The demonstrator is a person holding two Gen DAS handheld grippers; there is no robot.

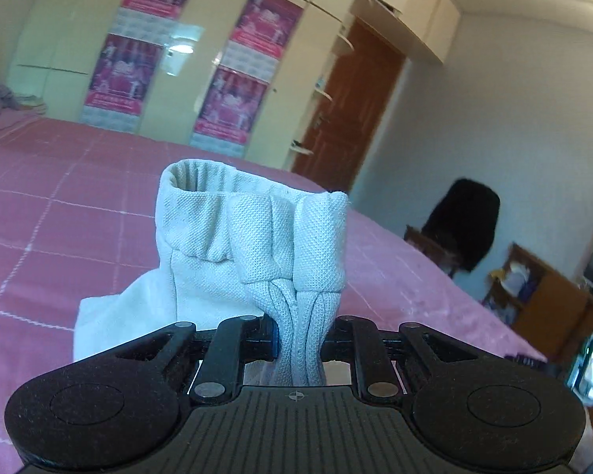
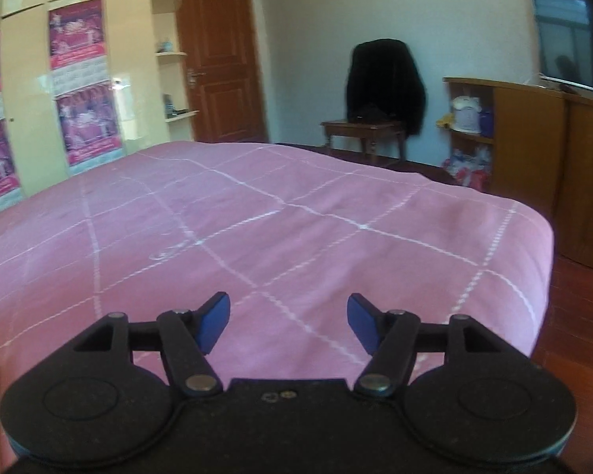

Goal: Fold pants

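A: Left wrist view: black left gripper point(image 1: 302, 339) clamped tight on bunched white knit pants point(image 1: 257, 245), elastic waistband sticking up toward 12 o'clock, loose cloth sagging out at 9 o'clock.

B: Pants position?

A: Lifted over the pink quilted bedspread with white grid lines point(image 1: 59, 205). Cream wardrobe with pink posters point(image 1: 146, 39) at 11 o'clock, brown door point(image 1: 352, 106) at 1.

B: Right?

A: Black right gripper with blue pads point(image 2: 288, 324) spread wide, nothing between them, just the bedspread underneath. Black coat on a wooden chair point(image 2: 383, 83) at 1 o'clock.
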